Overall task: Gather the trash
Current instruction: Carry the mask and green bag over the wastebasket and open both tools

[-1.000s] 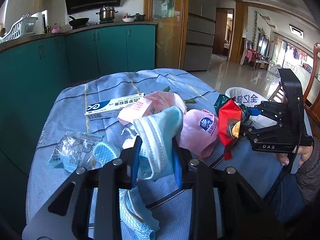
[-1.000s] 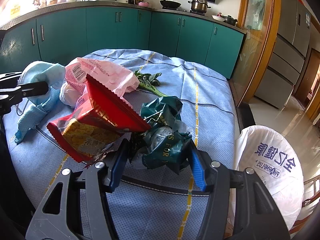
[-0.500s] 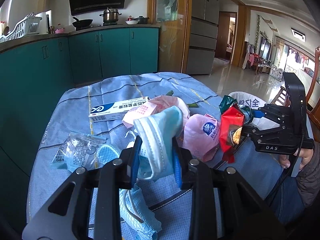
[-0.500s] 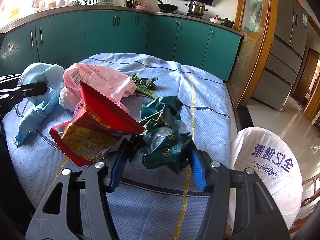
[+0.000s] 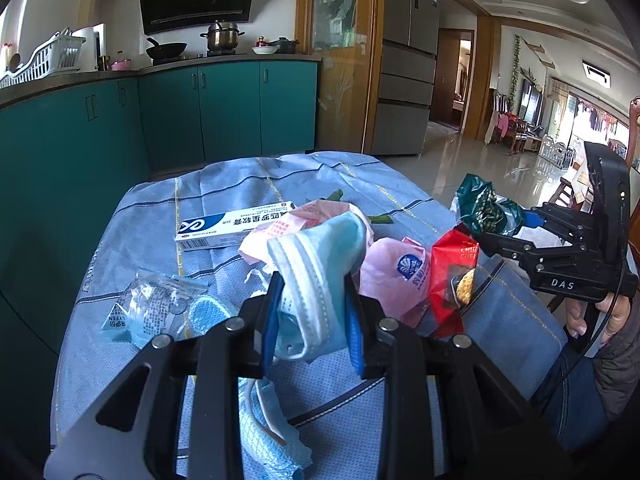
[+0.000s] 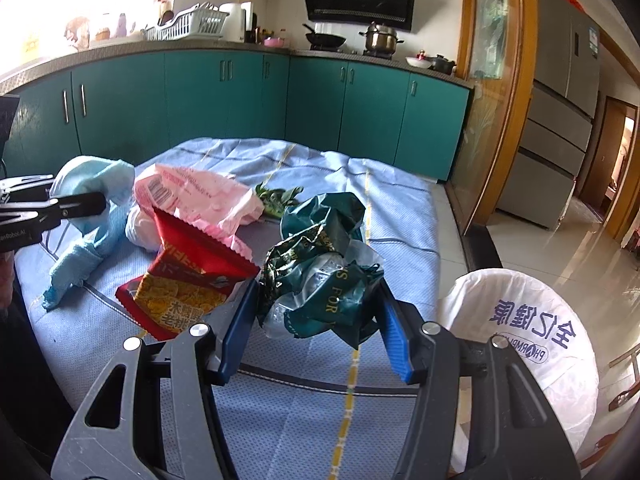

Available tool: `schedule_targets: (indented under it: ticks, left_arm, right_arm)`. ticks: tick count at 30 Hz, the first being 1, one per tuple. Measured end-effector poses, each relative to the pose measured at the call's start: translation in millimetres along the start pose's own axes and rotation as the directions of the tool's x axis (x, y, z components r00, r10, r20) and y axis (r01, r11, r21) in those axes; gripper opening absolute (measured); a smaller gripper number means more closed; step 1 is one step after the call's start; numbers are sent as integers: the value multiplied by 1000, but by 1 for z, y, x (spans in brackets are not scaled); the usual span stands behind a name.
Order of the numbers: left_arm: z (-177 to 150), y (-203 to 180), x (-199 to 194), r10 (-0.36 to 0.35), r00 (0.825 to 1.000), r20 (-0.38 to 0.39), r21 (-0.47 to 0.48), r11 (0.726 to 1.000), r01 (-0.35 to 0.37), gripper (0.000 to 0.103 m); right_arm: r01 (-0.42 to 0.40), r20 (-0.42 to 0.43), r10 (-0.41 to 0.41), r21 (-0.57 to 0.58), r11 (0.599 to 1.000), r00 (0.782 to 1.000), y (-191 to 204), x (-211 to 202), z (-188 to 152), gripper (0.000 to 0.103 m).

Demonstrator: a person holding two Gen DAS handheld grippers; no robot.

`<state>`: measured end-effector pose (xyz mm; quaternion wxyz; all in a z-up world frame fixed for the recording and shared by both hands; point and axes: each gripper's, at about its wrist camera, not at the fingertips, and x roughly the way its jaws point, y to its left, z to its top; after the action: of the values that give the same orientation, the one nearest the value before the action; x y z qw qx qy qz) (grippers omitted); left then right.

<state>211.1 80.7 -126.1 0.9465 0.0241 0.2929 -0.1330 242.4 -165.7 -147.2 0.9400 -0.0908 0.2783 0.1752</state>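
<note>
My left gripper (image 5: pixel 314 300) is shut on a light blue face mask (image 5: pixel 316 264) held above the blue tablecloth (image 5: pixel 152 220); the mask also shows in the right wrist view (image 6: pixel 96 196). My right gripper (image 6: pixel 316 320) is shut on a crumpled dark green wrapper (image 6: pixel 324 264), lifted off the cloth; the wrapper also shows in the left wrist view (image 5: pixel 484 208). A red snack bag (image 6: pixel 188 280) hangs against the right gripper's left finger. A white trash bag (image 6: pixel 524 320) stands open beside the table at the right.
On the cloth lie a pink plastic bag (image 6: pixel 192 196), a white and blue medicine box (image 5: pixel 232 224), a clear mask wrapper (image 5: pixel 156 308), another blue mask (image 5: pixel 268 432) and green leaves (image 6: pixel 276 196). Teal cabinets (image 6: pixel 240 100) stand behind.
My right gripper has lifted the green wrapper higher and a little toward the trash bag; the red snack bag rose with it. My left gripper holds the mask in about the same place.
</note>
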Motion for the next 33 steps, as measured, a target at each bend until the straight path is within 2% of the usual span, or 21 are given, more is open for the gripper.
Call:
schedule_targets:
  ticks: [3, 7, 11, 13, 17, 19, 22, 25, 27, 29, 31, 33]
  left_arm:
    - [7, -10, 4, 18, 1000, 0, 9, 1000, -18, 29]
    - [31, -36, 6, 9, 999, 42, 53, 999, -11, 29]
    - [60, -78, 21, -54, 997, 46, 119, 992, 49, 29]
    - [72, -103, 31, -90, 995, 39, 154, 985, 83, 29]
    - [91, -156, 61, -203, 979, 0, 179, 963, 200, 29]
    - [95, -178, 77, -251, 968, -24, 175, 952, 251, 29]
    - [96, -207, 104, -338, 938, -74, 133, 929, 345, 29]
    - [94, -232, 131, -388, 915, -113, 100, 911, 399, 29]
    - [92, -248, 146, -399, 906, -140, 81, 907, 413, 31]
    - [90, -258, 157, -401, 902, -160, 57, 908, 414, 37]
    - [88, -261, 164, -401, 900, -170, 41, 910, 413, 54]
    - [86, -265, 168, -394, 902, -174, 38, 913, 406, 58]
  right_arm:
    - [42, 34, -42, 6, 999, 999, -9, -10, 1, 57]
    - [119, 67, -123, 70, 990, 990, -37, -28, -2, 57]
    - [223, 64, -236, 168, 960, 970, -79, -50, -13, 57]
    - [272, 40, -287, 214, 938, 957, -97, -57, -20, 57]
    - [397, -131, -375, 316, 862, 918, -137, -52, -44, 57]
    - [423, -167, -388, 336, 842, 906, -146, -51, -51, 57]
    - [427, -177, -389, 348, 835, 904, -148, -51, -55, 57]
    - [456, -241, -392, 347, 819, 888, -155, -40, -61, 57]
    - [474, -287, -388, 356, 806, 876, -161, -32, -66, 57]
    - [477, -312, -378, 363, 801, 872, -165, -27, -69, 57]
    - [485, -329, -378, 363, 796, 865, -166, -22, -71, 60]
    - [485, -334, -375, 364, 795, 865, -168, -20, -70, 64]
